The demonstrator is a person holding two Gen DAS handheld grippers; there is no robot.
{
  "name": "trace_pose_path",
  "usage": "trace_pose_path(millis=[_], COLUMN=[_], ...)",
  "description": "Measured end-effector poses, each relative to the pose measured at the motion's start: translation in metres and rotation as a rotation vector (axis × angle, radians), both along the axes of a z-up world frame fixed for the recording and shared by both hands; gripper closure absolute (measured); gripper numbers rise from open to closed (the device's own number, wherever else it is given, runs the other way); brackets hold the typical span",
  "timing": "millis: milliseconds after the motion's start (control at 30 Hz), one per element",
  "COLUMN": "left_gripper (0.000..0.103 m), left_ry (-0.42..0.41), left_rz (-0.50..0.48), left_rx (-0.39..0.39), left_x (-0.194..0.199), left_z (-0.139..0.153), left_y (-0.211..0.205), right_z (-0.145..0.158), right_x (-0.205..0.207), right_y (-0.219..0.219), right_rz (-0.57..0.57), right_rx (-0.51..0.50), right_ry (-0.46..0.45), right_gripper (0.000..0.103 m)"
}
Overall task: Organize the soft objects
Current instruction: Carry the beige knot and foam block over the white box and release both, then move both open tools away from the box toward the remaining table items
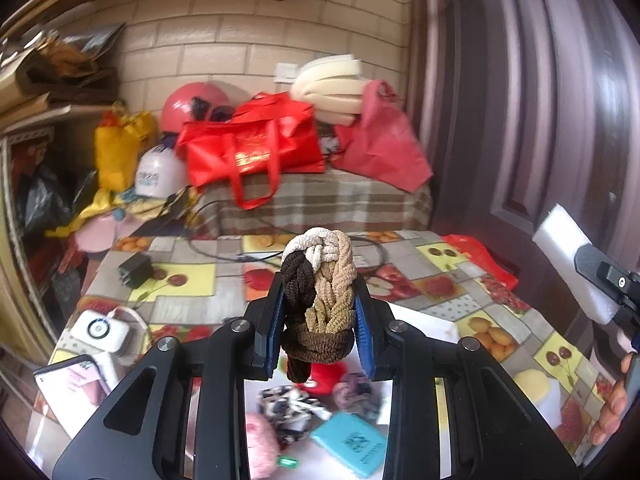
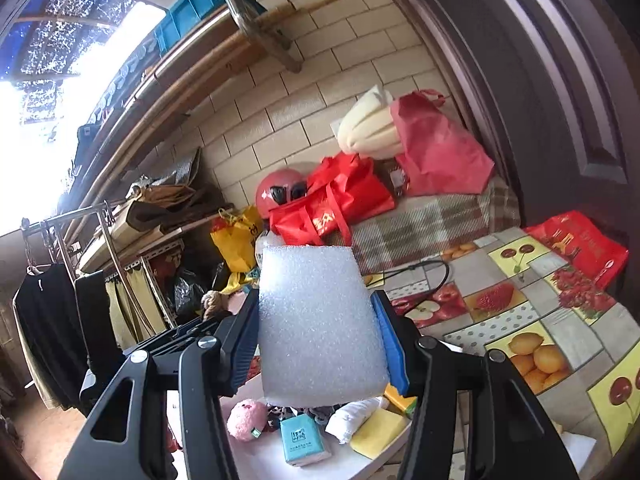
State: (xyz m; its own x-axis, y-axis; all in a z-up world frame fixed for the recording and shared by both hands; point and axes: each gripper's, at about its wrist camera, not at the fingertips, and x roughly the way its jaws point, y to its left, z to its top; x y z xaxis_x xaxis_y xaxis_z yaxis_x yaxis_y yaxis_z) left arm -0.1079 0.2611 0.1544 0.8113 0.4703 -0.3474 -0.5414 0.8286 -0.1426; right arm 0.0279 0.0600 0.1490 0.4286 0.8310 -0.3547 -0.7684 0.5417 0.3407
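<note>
Now the left claw (image 1: 320,320) is clamped on a braided hair-tie bundle (image 1: 318,292), the right claw (image 2: 316,344) on a white foam block (image 2: 320,328), both lifted over the tabletop (image 1: 500,320). A loose tie could slip out. The pile below (image 1: 312,404) is blurred, perhaps plush toys

Left gripper (image 1: 320,312) sits low centre in its own view, blue pads pinched in on something between them. Right gripper (image 2: 316,328) is lifted and tilted, jaws set wider and clamped too. At the left view's lower right edge, bare fingers (image 1: 612,412) curl around the right handle.
</note>
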Motion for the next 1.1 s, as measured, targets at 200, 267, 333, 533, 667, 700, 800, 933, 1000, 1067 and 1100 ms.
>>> trace_pose_path(millis=[200, 267, 333, 533, 667, 700, 800, 933, 1000, 1067, 1100], left_gripper=[0.073, 0.073, 0.072, 0.069, 0.044, 0.035, 0.0, 0.0, 0.0, 0.0, 0.0], left_ry=[0.031, 0.061, 0.107, 0.181, 0.201, 0.203, 0.193, 0.131, 0.104, 0.072, 0.06], left_rz=[0.013, -0.001, -0.005, -0.02, -0.018, -0.014, 0.023, 0.067, 0.081, 0.088, 0.088], left_rx=[-0.044, -0.057, -0.075, -0.175, -0.155, -0.143, -0.076, -0.057, -0.055, -0.052, -0.051], left_x=[0.004, 0.013, 0.023, 0.04, 0.045, 0.045, 0.043, 0.032, 0.028, 0.024, 0.022], left_z=[-0.014, -0.022, -0.034, -0.066, -0.07, -0.07, -0.068, -0.058, -0.054, -0.049, -0.047], left_y=[0.014, 0.014, 0.018, 0.032, 0.029, 0.028, 0.025, 0.027, 0.027, 0.026, 0.025], right_z=[-0.015, -0.025, -0.04, -0.09, -0.109, -0.113, -0.117, -0.114, -0.11, -0.103, -0.101], right_x=[0.011, 0.017, 0.024, 0.044, 0.052, 0.053, 0.052, 0.048, 0.046, 0.04, 0.039], right_y=[0.03, 0.041, 0.051, 0.072, 0.08, 0.08, 0.082, 0.071, 0.064, 0.057, 0.055], right_rz=[0.009, 0.009, 0.003, -0.021, -0.043, -0.038, -0.028, -0.074, -0.083, -0.101, -0.106], right_rx=[-0.046, -0.066, -0.095, -0.17, -0.198, -0.195, -0.199, -0.169, -0.148, -0.127, -0.119], right_ry=[0.051, 0.084, 0.135, 0.284, 0.318, 0.332, 0.346, 0.321, 0.309, 0.278, 0.268], right_gripper=[0.049, 0.049, 0.049, 0.049, 0.048, 0.048, 0.035, 0.0, 0.0, 0.0, 0.0])
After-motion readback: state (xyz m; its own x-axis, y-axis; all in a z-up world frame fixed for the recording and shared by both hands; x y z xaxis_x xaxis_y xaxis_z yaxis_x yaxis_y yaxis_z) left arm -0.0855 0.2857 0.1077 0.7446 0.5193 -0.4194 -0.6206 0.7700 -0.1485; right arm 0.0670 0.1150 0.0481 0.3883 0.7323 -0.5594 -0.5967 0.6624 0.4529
